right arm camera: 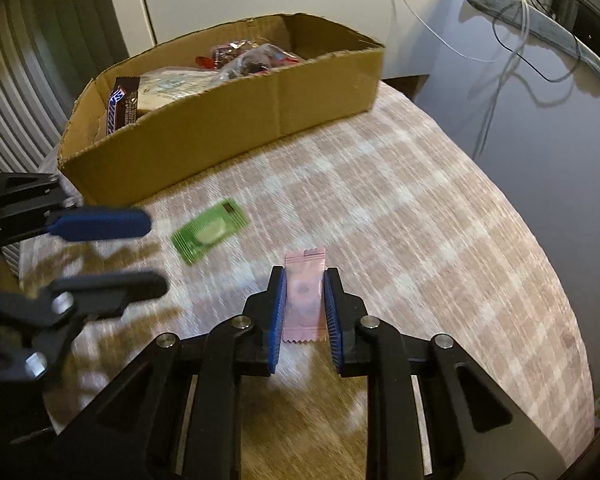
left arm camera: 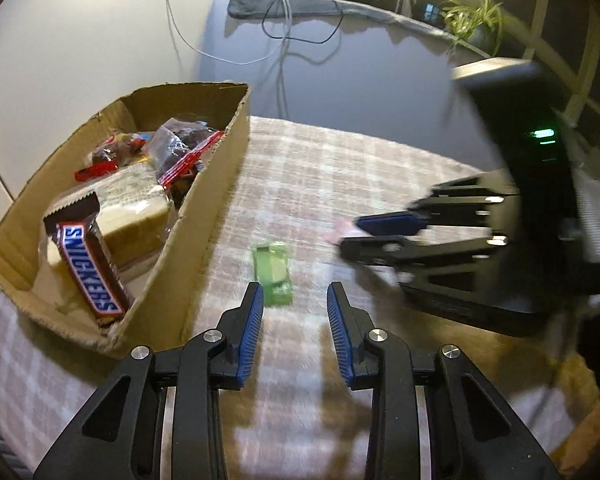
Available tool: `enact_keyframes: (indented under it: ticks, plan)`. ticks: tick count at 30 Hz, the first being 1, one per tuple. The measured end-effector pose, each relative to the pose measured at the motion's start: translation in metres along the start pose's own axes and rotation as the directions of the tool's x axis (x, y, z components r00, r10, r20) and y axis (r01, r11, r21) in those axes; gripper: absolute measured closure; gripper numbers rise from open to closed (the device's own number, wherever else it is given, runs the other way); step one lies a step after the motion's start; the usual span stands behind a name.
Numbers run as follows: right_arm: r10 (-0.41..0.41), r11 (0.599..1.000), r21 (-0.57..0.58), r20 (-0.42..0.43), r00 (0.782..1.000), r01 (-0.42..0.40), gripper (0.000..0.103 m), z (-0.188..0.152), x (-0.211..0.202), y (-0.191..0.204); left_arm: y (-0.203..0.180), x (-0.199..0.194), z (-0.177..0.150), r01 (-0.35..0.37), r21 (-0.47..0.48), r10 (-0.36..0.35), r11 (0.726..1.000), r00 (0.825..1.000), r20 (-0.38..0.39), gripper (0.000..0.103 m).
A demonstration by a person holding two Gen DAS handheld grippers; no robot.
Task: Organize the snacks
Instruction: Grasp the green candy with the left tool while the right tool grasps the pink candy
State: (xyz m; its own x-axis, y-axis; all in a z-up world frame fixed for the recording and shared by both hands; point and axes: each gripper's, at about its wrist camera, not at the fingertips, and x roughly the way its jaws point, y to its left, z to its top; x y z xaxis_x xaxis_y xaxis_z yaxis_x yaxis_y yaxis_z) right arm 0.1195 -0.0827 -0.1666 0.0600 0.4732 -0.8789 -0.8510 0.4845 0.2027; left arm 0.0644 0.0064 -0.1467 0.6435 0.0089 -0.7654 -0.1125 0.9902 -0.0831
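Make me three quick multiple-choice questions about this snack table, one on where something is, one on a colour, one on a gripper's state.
1. Where is the Snickers bar?
A. on the cloth
B. in the cardboard box
C. in a gripper

2. What colour is the packet between the right hand-held gripper's pads?
A. pink
B. green
C. blue

3. What is the left hand-held gripper doing?
A. gripping the green packet
B. gripping the box
C. open, holding nothing

Answers: B, it leans inside the box; A, pink wrapper clamped; C, nothing between its pads.

White wall (left arm camera: 80,40); glossy dark floor (left arm camera: 380,88); potted plant (left arm camera: 474,20); checked tablecloth (right arm camera: 420,220).
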Motion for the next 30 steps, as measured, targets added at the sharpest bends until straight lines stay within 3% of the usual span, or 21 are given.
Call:
enact_keyframes:
  ticks: [10, 15, 19, 30]
  plan:
    - [0.043, 0.999, 0.024, 0.053, 0.998, -0.044, 0.083, -0.009, -0.002, -0.011, -0.01, 0.032, 0.007, -0.152, 0.035, 0.153, 0.988, 0.987, -0.041, 0.071]
    - [0.052, 0.998, 0.019, 0.065, 0.997, -0.054, 0.083, -0.011, -0.003, -0.011, -0.014, 0.035, 0.011, -0.157, 0.053, 0.159, 0.986, 0.986, -0.043, 0.072]
    - [0.056, 0.998, 0.02, 0.073, 0.996, -0.058, 0.083, -0.012, -0.003, -0.012, -0.02, 0.036, 0.01, -0.147, 0.072, 0.15, 0.986, 0.988, -0.038, 0.082]
    - [0.035, 0.999, 0.022, 0.077, 0.996, -0.037, 0.084, -0.013, -0.007, -0.008, -0.022, 0.028, 0.008, -0.121, 0.078, 0.125, 0.99, 0.991, -0.039, 0.084]
